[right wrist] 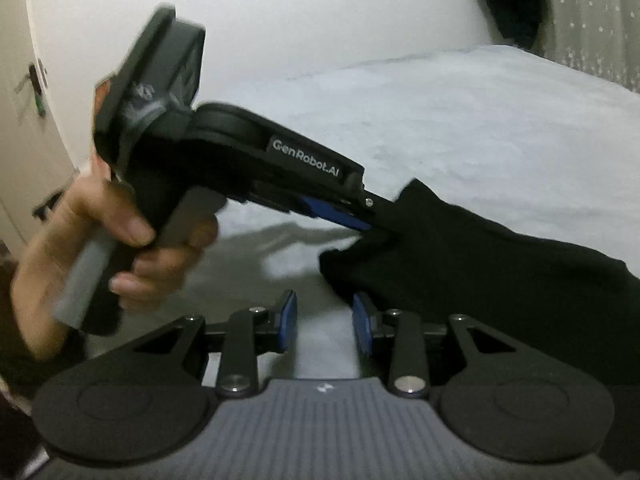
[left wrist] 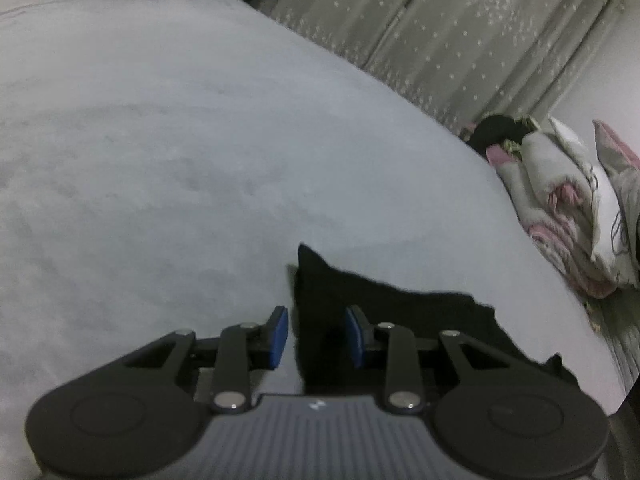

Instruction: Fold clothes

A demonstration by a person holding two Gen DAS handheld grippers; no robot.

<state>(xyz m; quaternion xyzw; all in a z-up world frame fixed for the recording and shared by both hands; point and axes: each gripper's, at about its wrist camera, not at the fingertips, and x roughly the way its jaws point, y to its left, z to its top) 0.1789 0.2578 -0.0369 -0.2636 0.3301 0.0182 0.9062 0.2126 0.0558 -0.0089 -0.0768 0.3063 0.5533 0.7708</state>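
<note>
Two views. Left wrist: my left gripper [left wrist: 316, 334] straddles the black garment's [left wrist: 384, 312] corner on the bed [left wrist: 160, 160], pads unclenched, so it may slip. Right wrist: my right gripper [right wrist: 325, 322] gapes empty beside the cloth and may miss its edge.

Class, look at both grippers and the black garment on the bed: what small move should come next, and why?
Probably close the right gripper on the black garment's near edge. Its jaws are open over bare sheet, the cloth just beside one pad, while the left gripper is already at the garment's corner.
</note>
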